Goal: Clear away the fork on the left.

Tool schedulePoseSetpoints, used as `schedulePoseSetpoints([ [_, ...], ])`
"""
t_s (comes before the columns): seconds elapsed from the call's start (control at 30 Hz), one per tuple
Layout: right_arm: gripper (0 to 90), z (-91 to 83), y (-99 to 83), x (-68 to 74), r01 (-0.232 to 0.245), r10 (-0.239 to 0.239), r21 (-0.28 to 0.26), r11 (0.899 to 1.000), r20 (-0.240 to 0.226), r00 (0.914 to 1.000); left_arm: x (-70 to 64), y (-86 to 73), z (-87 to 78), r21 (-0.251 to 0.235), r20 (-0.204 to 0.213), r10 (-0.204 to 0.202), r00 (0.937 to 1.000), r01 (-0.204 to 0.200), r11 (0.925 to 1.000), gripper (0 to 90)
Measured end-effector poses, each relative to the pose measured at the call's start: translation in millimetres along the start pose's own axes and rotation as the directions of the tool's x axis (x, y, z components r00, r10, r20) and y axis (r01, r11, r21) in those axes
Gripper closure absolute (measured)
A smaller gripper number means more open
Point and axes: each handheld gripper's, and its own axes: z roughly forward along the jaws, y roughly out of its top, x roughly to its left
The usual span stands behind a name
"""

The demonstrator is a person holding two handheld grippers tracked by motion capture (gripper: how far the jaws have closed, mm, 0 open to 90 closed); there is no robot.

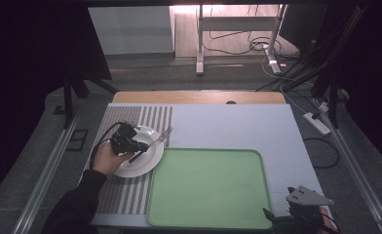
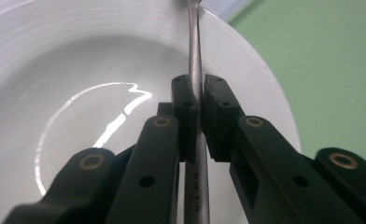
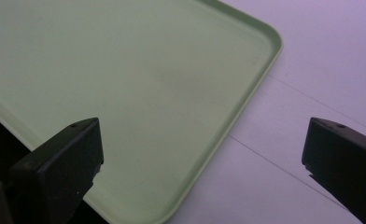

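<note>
Left gripper view shows our left gripper (image 2: 198, 100) pinched tight on the handle of a fork (image 2: 194, 56), just above the white plate (image 2: 69, 60). From the high view, the plate (image 1: 152, 158) sits near the table's left edge on a striped mat (image 1: 123, 195), touching the far left corner of the green tray (image 1: 208, 187), and the fork (image 1: 162, 136) pokes out past the plate's far rim toward the table's far edge. Our right gripper (image 3: 204, 154) waits with its jaws wide apart at the tray's near right corner, holding nothing. To do this well, we judge we should keep the pinch firm and square on the handle, lift straight, and keep the tines level so the fork neither swings nor scrapes the plate.
</note>
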Motion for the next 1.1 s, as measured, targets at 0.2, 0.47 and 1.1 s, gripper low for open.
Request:
schedulePoseSetpoints([
  [0.2,0.0,0.0,0.0,0.1,0.003,-0.003,0.0,1.0,0.0,1.0,-19.1,-6.8,0.8,0.003,0.007,0.005,1.0,-0.005,1.0,83.6],
  [0.47,0.0,0.1,0.0,0.7,0.006,-0.006,-0.002,1.0,-0.001,1.0,-48.7,-15.4,0.7,0.0,0.029,0.01,0.9995,-0.01,1.0,83.6],
  [1.1,0.0,0.9,0.6,1.5,0.018,-0.018,0.0,1.0,-0.006,0.9998,-114.1,-18.7,29.5,0.032,0.085,0.042,0.9955,-0.044,0.9985,83.5],
])
